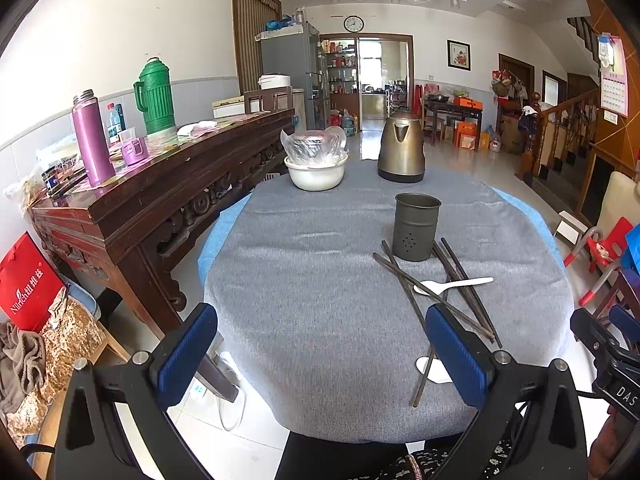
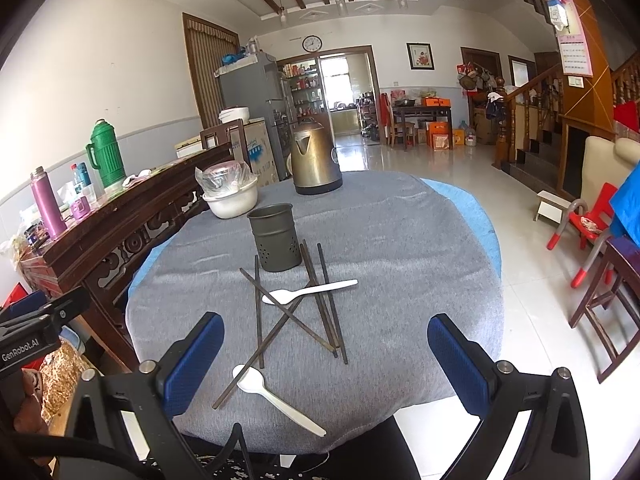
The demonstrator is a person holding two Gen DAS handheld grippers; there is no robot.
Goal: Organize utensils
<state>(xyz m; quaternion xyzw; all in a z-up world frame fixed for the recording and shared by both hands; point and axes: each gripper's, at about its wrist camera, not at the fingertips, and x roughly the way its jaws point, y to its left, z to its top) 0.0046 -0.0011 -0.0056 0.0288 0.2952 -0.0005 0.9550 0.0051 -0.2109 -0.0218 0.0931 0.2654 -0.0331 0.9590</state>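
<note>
A grey metal utensil holder [image 2: 275, 237] [image 1: 416, 226] stands upright on the grey-clothed table [image 2: 400, 248]. In front of it several dark chopsticks [image 2: 326, 300] [image 1: 412, 284] lie crossed, with one white plastic spoon [image 2: 310, 292] [image 1: 456, 285] over them and a second white spoon [image 2: 276, 400] [image 1: 434, 370] near the table's front edge. My left gripper [image 1: 322, 356] hovers open at the near edge, left of the utensils. My right gripper [image 2: 326, 364] is open above the near chopstick ends. Nothing is between either pair of fingers.
At the table's far side sit a brass kettle [image 2: 314, 162] and a white bowl with bagged dishes [image 2: 232, 196]. A dark wooden sideboard [image 1: 160, 184] with flasks runs along the left. On the right stand a red child's chair [image 2: 588, 224] and a wooden chair [image 2: 616, 292].
</note>
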